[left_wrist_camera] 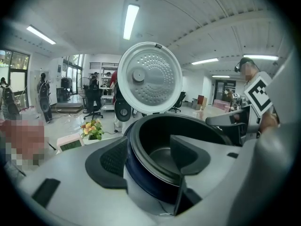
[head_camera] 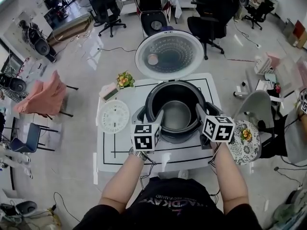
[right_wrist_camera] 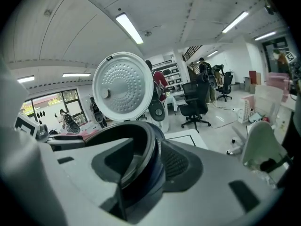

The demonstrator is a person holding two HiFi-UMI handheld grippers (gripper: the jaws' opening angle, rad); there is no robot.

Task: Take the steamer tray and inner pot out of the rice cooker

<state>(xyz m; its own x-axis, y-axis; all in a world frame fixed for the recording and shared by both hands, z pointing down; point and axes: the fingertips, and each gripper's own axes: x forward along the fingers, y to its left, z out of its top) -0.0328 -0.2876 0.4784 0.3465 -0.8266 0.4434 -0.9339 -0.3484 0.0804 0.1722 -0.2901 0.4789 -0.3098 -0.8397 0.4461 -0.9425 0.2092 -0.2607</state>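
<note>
The rice cooker (head_camera: 140,114) stands on the white table with its lid (head_camera: 169,54) swung up at the back. Inside it sits the dark inner pot (head_camera: 176,115), empty. A white round steamer tray (head_camera: 114,116) lies flat on the table to the cooker's left. My left gripper (head_camera: 148,115) straddles the pot's left rim, one finger inside and one outside, open (left_wrist_camera: 149,155). On the right rim my right gripper (head_camera: 207,111) straddles the wall the same way, open (right_wrist_camera: 146,166). The pot (left_wrist_camera: 188,124) (right_wrist_camera: 141,140) fills both gripper views.
A small flower pot (head_camera: 124,79) and a pink clock (head_camera: 109,91) stand at the table's back left. To the right are a patterned round stool (head_camera: 244,140) and a grey chair (head_camera: 254,107). Office chairs and cables ring the table (head_camera: 110,157).
</note>
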